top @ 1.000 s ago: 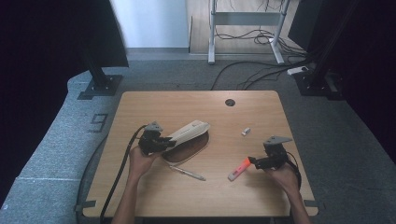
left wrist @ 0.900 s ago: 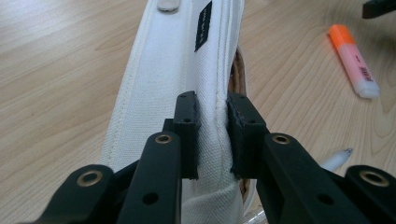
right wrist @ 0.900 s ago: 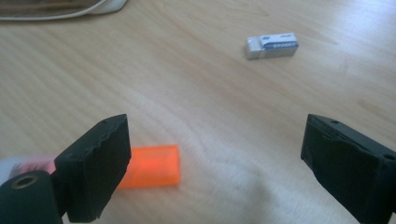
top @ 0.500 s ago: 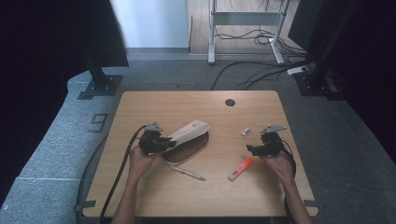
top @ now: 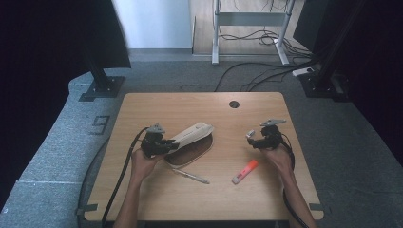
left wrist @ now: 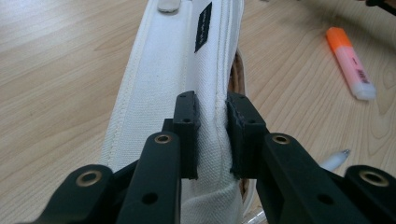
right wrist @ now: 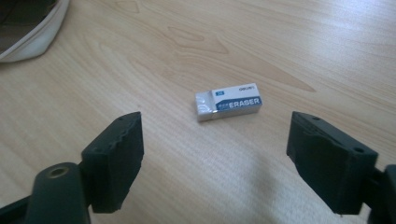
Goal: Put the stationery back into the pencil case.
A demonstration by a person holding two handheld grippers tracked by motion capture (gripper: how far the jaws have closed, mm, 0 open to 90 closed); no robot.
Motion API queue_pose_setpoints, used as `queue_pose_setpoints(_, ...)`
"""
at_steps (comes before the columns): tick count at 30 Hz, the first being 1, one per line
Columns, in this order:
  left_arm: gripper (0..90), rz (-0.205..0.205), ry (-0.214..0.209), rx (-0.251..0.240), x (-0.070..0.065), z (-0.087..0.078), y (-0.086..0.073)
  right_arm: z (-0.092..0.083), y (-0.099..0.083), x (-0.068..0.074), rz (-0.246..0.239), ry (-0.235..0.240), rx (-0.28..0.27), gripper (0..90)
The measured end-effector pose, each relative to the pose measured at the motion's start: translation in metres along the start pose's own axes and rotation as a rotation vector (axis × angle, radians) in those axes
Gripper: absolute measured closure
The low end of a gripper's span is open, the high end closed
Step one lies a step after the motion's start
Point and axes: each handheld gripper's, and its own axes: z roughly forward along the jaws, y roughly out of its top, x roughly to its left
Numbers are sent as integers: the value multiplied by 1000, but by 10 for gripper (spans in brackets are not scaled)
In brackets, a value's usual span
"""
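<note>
The left gripper (top: 166, 144) is clamped on the flap of the white pencil case (top: 190, 135), lying at table centre. The right gripper (top: 251, 137), its jaws apart and just closing, hovers over one eraser (right wrist: 228, 101). One highlighter (top: 244, 171) and one pen (top: 190, 175) lie nearer the person.

You're working at a light wooden table (top: 157, 107) with rounded corners and a round dark cable hole (top: 234, 104) near its far edge. Around it lies grey speckled carpet (top: 57, 142), with a printed numeral 9 (top: 100, 125) off the table's left edge. Beyond the far edge you see a pale wall panel (top: 154, 23), a white metal desk frame (top: 252, 19) and loose black cables (top: 256, 73). Black stand bases (top: 102, 88) flank both far corners.
</note>
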Motion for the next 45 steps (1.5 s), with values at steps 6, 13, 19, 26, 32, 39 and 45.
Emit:
queue_pose_setpoints(6,749,2,1,0,0,0,0,11,6,-4,-7,0,5,278)
queue_pose_setpoints(13,750,-4,-2,-5,0,0,0,21,10,-6,-30,-4,19,340)
queue_pose_setpoints(19,750,-2,-2,-5,0,1,0,28,12,-10,-49,-16,34,377)
queue_pose_setpoints(26,748,3,-1,-2,-1,1,0,34,9,-12,-50,9,42,451)
queue_pose_setpoints(32,748,1,-2,-3,-1,1,0,32,6,-11,-24,-6,30,471)
queue_pose_setpoints(39,749,-2,-2,-8,0,1,-1,22,6,-11,14,4,3,472)
queue_pose_setpoints(45,750,0,0,-8,-1,1,-1,10,10,-1,-7,25,-6,472)
